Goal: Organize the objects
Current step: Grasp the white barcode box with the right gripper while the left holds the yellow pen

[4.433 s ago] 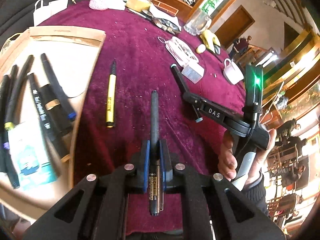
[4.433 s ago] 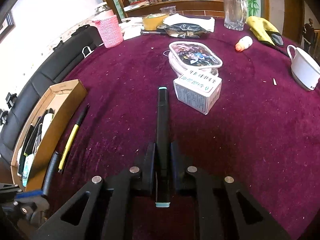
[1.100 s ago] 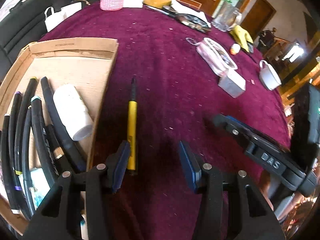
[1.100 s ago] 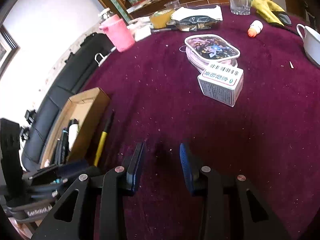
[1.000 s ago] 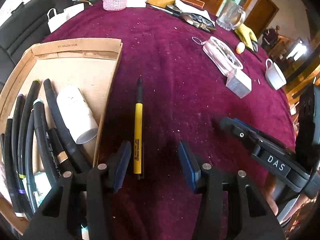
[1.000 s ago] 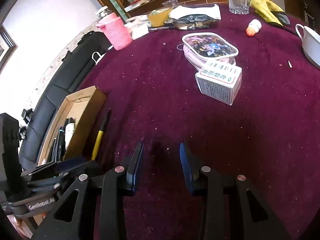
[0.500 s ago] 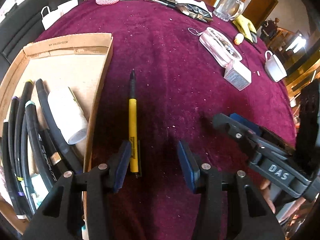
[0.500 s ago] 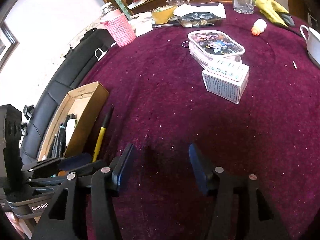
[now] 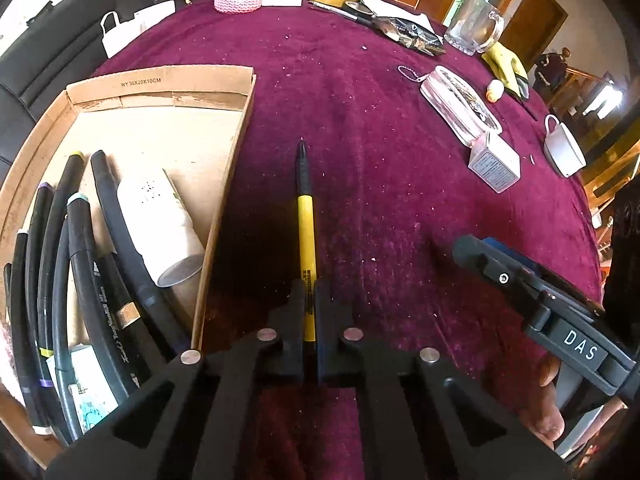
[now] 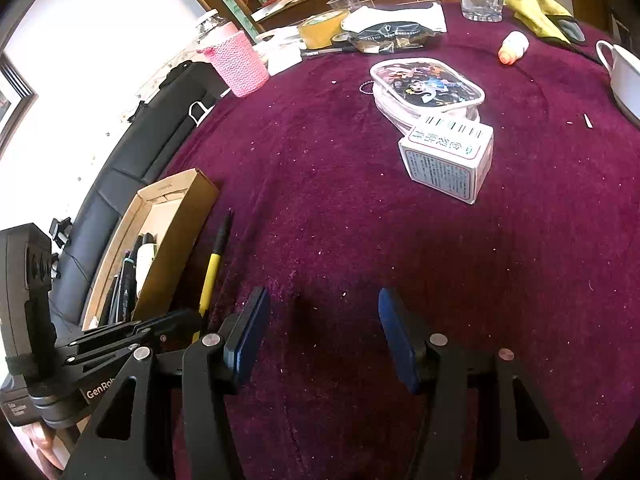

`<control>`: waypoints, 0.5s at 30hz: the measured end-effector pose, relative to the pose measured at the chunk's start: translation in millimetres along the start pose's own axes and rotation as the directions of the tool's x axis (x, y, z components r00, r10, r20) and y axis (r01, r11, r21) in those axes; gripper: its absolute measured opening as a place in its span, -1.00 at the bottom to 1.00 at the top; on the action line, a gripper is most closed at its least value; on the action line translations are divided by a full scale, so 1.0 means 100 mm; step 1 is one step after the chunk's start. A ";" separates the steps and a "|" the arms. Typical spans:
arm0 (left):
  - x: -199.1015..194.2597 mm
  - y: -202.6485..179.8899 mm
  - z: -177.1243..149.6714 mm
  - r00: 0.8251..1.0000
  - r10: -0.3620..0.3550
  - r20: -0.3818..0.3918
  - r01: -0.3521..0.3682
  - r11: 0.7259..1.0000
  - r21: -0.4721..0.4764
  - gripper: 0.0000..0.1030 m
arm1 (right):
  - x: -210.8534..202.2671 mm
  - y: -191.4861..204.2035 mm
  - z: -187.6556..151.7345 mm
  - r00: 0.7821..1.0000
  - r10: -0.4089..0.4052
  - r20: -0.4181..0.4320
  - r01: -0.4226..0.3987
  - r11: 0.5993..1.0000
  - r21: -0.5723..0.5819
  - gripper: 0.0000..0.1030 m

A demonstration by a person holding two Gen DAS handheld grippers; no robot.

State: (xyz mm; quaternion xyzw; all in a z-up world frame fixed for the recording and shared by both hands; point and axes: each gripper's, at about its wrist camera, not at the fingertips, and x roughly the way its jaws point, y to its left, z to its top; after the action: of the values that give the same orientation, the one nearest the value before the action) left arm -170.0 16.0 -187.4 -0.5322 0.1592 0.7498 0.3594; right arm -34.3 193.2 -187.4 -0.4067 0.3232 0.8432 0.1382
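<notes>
A yellow pen with a black tip lies on the maroon tablecloth, right of a cardboard box. My left gripper is shut on the pen's near end. The box holds several black markers and a white tube. The pen and box also show in the right wrist view. My right gripper is open and empty above bare cloth, right of the left gripper.
A white printed carton and a clear pouch sit mid-table. A pink knitted cup, tape roll, glass mug, yellow glove and white cup stand farther back. A black sofa lies left.
My left gripper has closed on the yellow pen's near end. My right gripper has opened wider. Earlier, both grippers held markers; those are now out of the grippers.
</notes>
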 end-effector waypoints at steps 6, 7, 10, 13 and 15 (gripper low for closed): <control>-0.07 -0.13 -0.16 0.997 -0.072 -0.025 0.073 0.997 0.028 -1.00 | -0.07 -0.06 0.01 0.999 -0.010 0.037 0.009 1.000 0.025 -0.01; -0.07 -0.16 -0.22 0.996 -0.084 -0.032 0.085 0.996 0.036 -1.00 | -0.10 -0.09 0.02 0.999 -0.002 0.050 0.001 0.999 0.034 -0.01; -0.09 -0.22 -0.33 0.995 -0.089 -0.041 0.092 0.994 0.063 -1.00 | -0.17 -0.19 0.06 0.997 0.015 0.079 -0.021 0.997 0.072 -0.01; -0.12 -0.17 -0.29 0.994 -0.109 -0.023 0.110 0.993 0.052 -0.91 | -0.23 -0.27 0.09 0.994 0.007 0.113 -0.019 0.995 0.101 -0.01; -0.13 -0.10 -0.20 0.997 -0.073 0.002 0.073 0.997 0.023 -0.60 | -0.22 -0.29 0.09 0.993 0.006 0.116 -0.021 0.992 0.121 -0.01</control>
State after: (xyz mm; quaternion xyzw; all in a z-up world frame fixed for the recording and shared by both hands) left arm -147.1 5.7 -182.2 -0.5323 0.1480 0.7351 0.3929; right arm -11.1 222.3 -178.3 -0.3457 0.3685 0.8449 0.1756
